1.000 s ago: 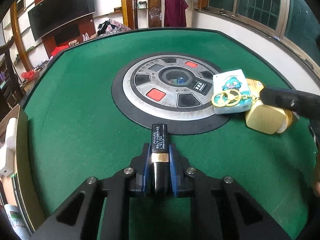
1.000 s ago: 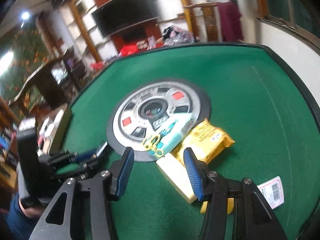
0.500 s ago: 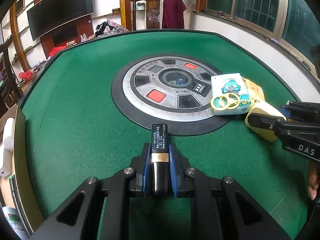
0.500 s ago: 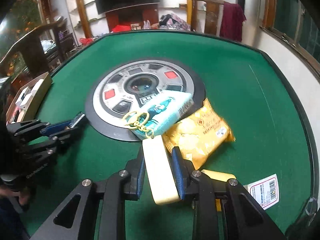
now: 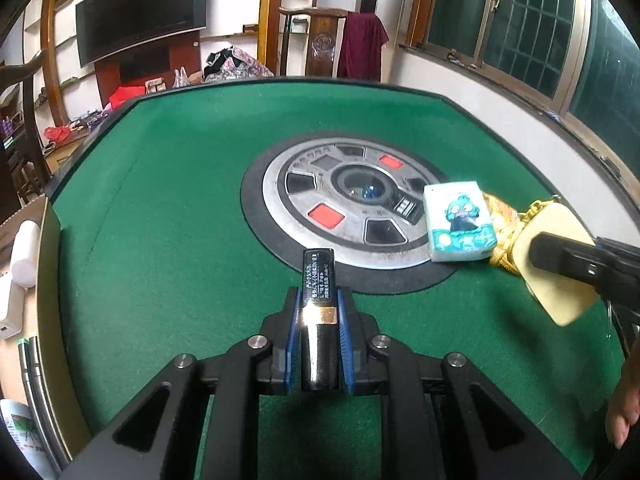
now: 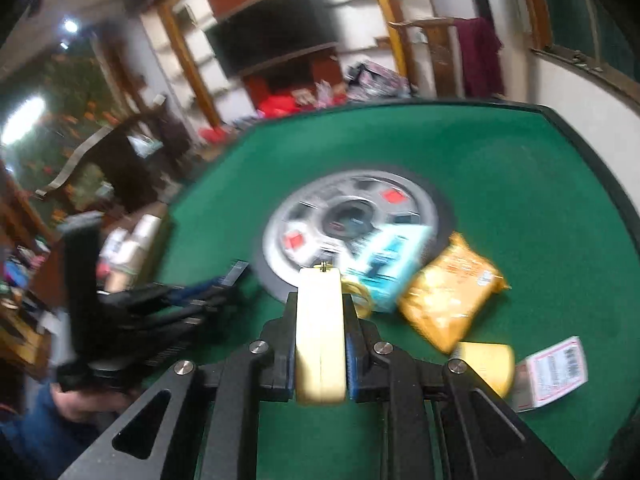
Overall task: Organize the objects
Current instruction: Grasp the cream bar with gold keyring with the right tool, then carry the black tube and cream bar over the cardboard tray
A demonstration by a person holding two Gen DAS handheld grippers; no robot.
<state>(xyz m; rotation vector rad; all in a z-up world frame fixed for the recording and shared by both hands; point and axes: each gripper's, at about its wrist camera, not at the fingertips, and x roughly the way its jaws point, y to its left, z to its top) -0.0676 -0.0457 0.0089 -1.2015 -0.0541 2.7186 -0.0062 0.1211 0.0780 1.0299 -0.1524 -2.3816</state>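
In the left wrist view, your left tongs (image 5: 319, 304) are clamped on a black tube with a gold band (image 5: 318, 300), its printed end sticking forward past the blue pads (image 5: 293, 320). Just ahead of the tube lies the round silver control dial (image 5: 348, 204) set in the green tabletop (image 5: 168, 216). Ahead and to the right of these tongs, a tissue pack with a blue cartoon figure (image 5: 458, 222) rests on the dial's edge, touching a yellow snack bag (image 5: 500, 220) on its far side. Further right, your right tongs (image 5: 576, 256) come in from the edge, holding a cream-coloured case (image 5: 556, 288) above the felt.

In the right wrist view, which is blurred, your right tongs (image 6: 320, 308) are closed on the cream-coloured case (image 6: 320, 332), held edge-on, with a small gold fitting at its front end. Just ahead and right of them sits the tissue pack (image 6: 384, 264), and right of that the yellow snack bag (image 6: 448, 296). Close to the right finger lie a yellow round-edged object (image 6: 488, 364) and a white barcode label (image 6: 552, 372). Your left tongs (image 6: 224, 280) show off to the left, over the tabletop (image 6: 520, 208).
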